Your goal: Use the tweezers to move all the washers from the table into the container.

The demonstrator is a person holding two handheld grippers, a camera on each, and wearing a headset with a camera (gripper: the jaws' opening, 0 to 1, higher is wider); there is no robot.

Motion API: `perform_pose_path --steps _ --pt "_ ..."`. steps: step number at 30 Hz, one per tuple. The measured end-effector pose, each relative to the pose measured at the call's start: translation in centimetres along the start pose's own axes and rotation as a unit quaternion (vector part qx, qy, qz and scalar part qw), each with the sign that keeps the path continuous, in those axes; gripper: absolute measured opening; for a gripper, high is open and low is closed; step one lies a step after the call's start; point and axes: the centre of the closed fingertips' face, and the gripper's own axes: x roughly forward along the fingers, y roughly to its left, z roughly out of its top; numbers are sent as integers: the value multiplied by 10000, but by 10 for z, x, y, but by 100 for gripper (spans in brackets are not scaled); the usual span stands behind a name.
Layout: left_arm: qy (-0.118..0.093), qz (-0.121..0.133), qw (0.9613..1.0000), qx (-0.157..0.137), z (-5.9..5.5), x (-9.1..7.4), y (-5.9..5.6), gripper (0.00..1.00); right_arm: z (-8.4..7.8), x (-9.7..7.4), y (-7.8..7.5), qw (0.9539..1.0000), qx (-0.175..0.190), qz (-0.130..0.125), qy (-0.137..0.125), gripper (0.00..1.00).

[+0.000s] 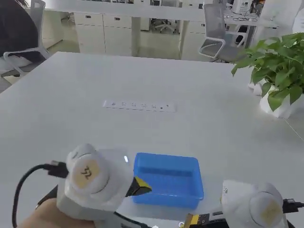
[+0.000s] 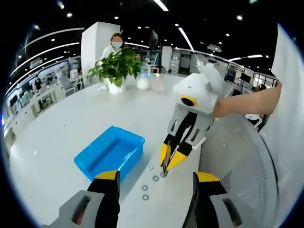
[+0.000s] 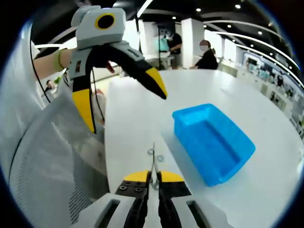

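Tweezers (image 3: 153,164) in R gripper (image 3: 153,178), tips by washers (image 3: 150,152)

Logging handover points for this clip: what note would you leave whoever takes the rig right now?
Left hand-held gripper open, holding nothing, above the table. Right hand-held gripper shut on the tweezers, tips down among the washers. Four washers visible on the table beside the blue container; none seen inside it. Done: nothing. Left: all washers.
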Motion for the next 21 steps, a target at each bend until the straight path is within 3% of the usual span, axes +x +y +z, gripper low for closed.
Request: perform_pose_path --steps 2,5,7,9,10,12,14,17,21 --pt "-147 206 9995 -189 -5 -5 1 68 0 0 -1 10000 23 -59 -7 3" --pt "-477 424 9964 -560 -6 -14 1 73 0 0 0 9999 71 -135 -10 3" --pt "-721 686 9930 -633 -4 -21 5 76 0 0 -1 9998 132 -164 -27 3" --pt "-993 966 9873 -779 -2 -29 10 80 0 -1 -2 9995 239 -188 -54 3" --pt "-1201 1204 9819 -831 2 -34 15 83 0 -1 -2 9993 293 -203 -66 3" --pt "-1421 1394 9760 -883 5 -41 19 90 0 -2 -4 9992 307 -254 -94 3" --pt "-1634 1711 9667 -978 6 -49 26 94 2 -4 -4 9988 378 -278 -145 3" --pt "-1774 1995 9584 -1006 3 -55 30 98 5 -8 -7 9977 546 -293 -257 3" --pt "-1787 2277 9526 -934 -1 -58 33 99 9 -15 -11 9964 690 -350 -335 3"
